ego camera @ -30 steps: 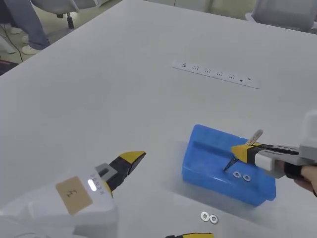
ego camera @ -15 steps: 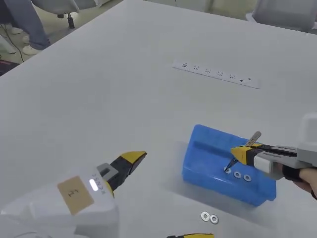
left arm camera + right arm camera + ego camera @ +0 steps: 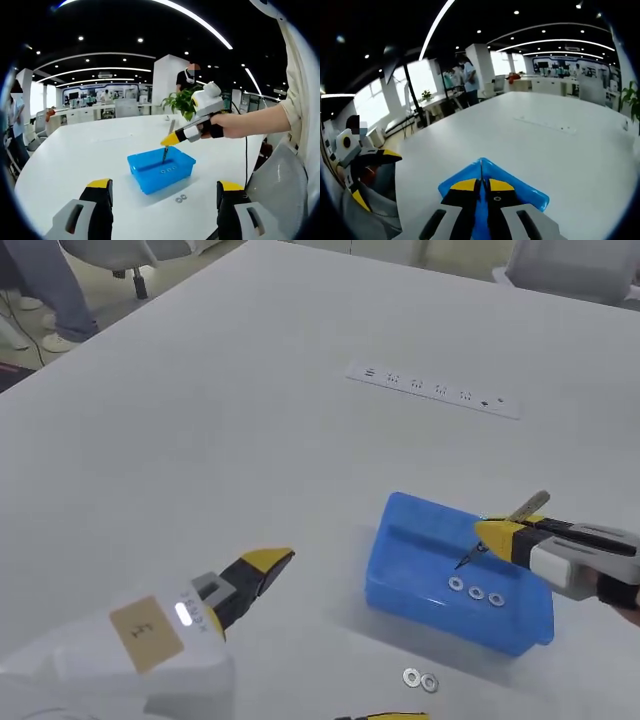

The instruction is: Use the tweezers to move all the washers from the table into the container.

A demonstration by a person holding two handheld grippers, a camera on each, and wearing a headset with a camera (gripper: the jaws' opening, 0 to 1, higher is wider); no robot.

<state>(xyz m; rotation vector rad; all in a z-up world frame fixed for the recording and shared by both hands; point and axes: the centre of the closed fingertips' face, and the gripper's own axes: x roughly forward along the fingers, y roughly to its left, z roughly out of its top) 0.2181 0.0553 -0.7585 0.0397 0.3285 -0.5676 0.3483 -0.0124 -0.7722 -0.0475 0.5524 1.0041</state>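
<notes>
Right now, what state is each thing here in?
Container: open-topped, holding three washers.
Table washers: two, lying flat, outside container.
Tweezers: gripped, tips over container.
Right gripper: fingers shut on tweezers.
Left gripper: fingers open, empty.

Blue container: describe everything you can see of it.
The blue container is a shallow, open-topped rectangular tray with rounded corners, plastic by its look, standing flat on the white table. On its floor, near the front wall, three washers lie in a row. The tweezers, clamped in the right gripper, point down over its inside; whether their tips touch it I cannot tell. In front, apart from it, two more washers lie on the table.
</notes>
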